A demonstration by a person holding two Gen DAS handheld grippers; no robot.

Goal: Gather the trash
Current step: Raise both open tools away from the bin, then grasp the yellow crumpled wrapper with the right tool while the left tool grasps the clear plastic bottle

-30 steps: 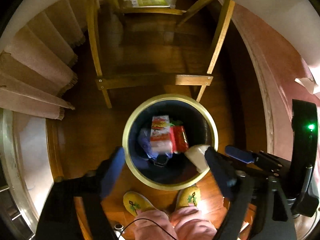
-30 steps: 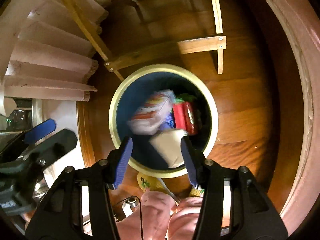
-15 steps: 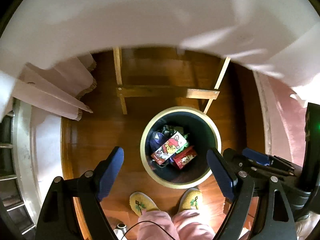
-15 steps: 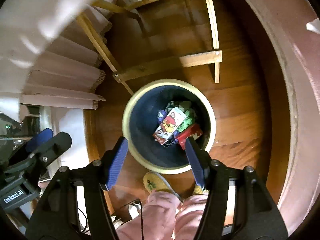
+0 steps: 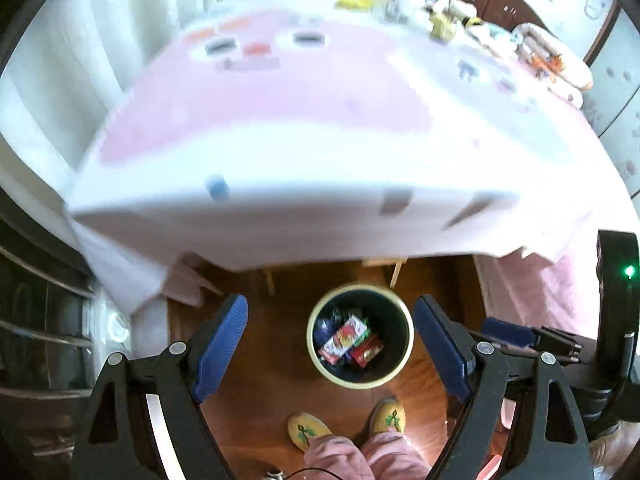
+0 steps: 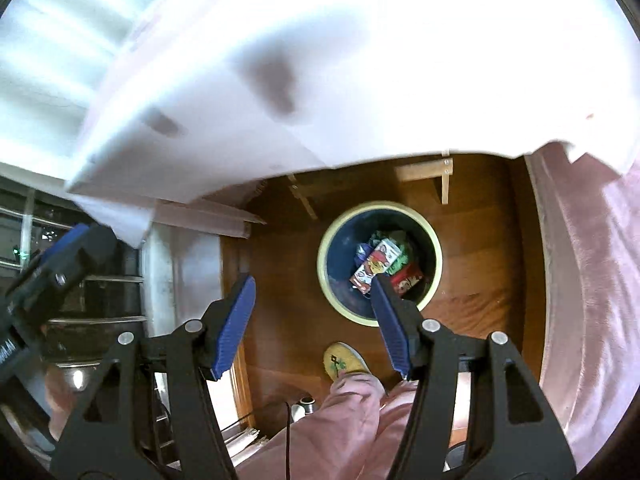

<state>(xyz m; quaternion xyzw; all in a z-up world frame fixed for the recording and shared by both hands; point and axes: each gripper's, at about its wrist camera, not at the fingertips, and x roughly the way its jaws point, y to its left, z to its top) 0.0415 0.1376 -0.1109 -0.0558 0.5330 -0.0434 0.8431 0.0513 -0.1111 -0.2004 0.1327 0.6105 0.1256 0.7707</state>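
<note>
A round bin with a pale yellow rim (image 5: 407, 354) (image 6: 437, 280) stands on the wooden floor far below both grippers. Colourful wrappers (image 5: 345, 335) (image 6: 378, 266) lie inside it, one white and red, one red. My left gripper (image 5: 330, 344) hangs high above the bin, open, with nothing between its blue pads. My right gripper (image 6: 314, 322) is also open and empty, its right finger (image 6: 390, 326) overlapping the bin's near rim in the right wrist view. Small items (image 5: 442, 26) sit blurred at the table's far right.
A table under a white and pink cloth (image 5: 280, 120) (image 6: 360, 60) fills the upper half of both views. A person's yellow slippers (image 5: 306, 432) (image 6: 346, 364) and pink trouser legs stand just before the bin. A pink fabric surface (image 6: 580, 280) lies on the right.
Both grippers have risen well away from the bin, which looks much smaller now. The tabletop has come into view above. The wrappers that fell into the bin lie still.
</note>
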